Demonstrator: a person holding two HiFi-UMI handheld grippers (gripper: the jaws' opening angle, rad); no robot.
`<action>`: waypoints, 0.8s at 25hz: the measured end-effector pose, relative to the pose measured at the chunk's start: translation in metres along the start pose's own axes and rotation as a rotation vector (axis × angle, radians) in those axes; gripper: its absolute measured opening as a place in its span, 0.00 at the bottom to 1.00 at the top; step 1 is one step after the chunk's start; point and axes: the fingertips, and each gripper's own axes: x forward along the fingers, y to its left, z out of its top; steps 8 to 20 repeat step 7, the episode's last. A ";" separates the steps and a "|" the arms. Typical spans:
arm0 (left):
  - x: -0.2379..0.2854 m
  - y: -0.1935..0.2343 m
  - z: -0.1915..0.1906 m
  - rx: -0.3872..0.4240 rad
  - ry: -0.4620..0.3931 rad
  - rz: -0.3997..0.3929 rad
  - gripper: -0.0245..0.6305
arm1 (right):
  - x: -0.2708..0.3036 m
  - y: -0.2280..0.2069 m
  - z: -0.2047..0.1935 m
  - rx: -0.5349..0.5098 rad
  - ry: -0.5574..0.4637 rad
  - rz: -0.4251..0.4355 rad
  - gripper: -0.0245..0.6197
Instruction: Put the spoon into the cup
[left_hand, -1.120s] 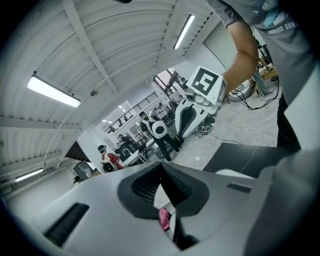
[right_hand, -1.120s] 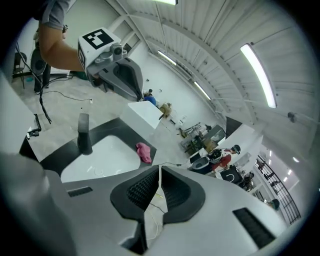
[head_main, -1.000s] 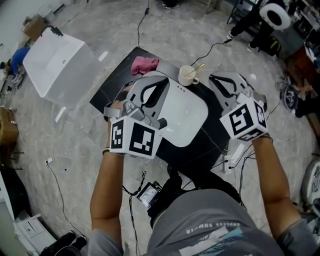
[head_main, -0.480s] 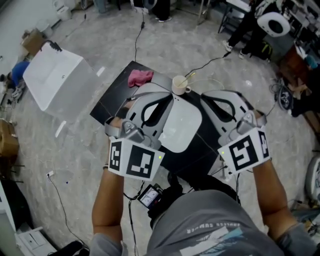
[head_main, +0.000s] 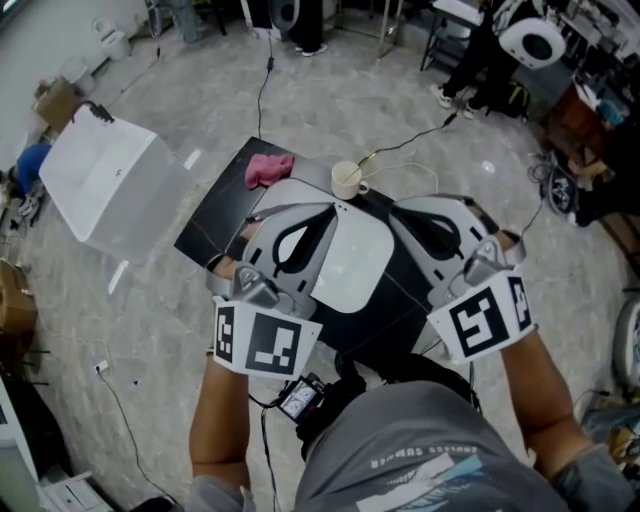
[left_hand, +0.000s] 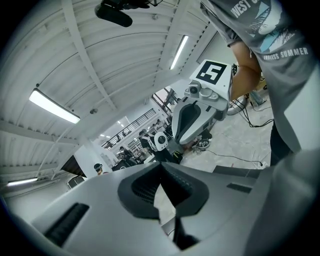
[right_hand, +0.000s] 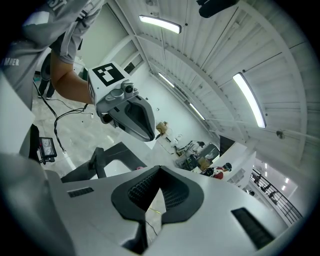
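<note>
Left tongs (head_main: 325, 208), right tongs (head_main: 400, 212), closed, side by side

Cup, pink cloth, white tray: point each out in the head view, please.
cup (head_main: 346, 181), head view, on its open top.
pink cloth (head_main: 270, 168), head view, middle of the bunched fabric.
white tray (head_main: 355, 265), head view, bare centre of its surface.

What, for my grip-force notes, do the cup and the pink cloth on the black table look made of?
The cup is cream-white and smooth, with a side handle: probably glazed ceramic, though plastic is possible at this size. The pink cloth is matte and crumpled into soft folds, so it looks like a textile; the weave is too small to tell.
</note>
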 end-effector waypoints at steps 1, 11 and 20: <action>0.000 0.000 -0.001 -0.004 0.001 0.000 0.04 | 0.000 0.000 -0.001 0.001 0.002 -0.001 0.08; -0.001 -0.005 -0.001 -0.009 0.004 -0.008 0.04 | -0.003 -0.003 -0.002 0.009 0.012 -0.009 0.08; -0.001 -0.005 -0.001 -0.009 0.004 -0.008 0.04 | -0.003 -0.003 -0.002 0.009 0.012 -0.009 0.08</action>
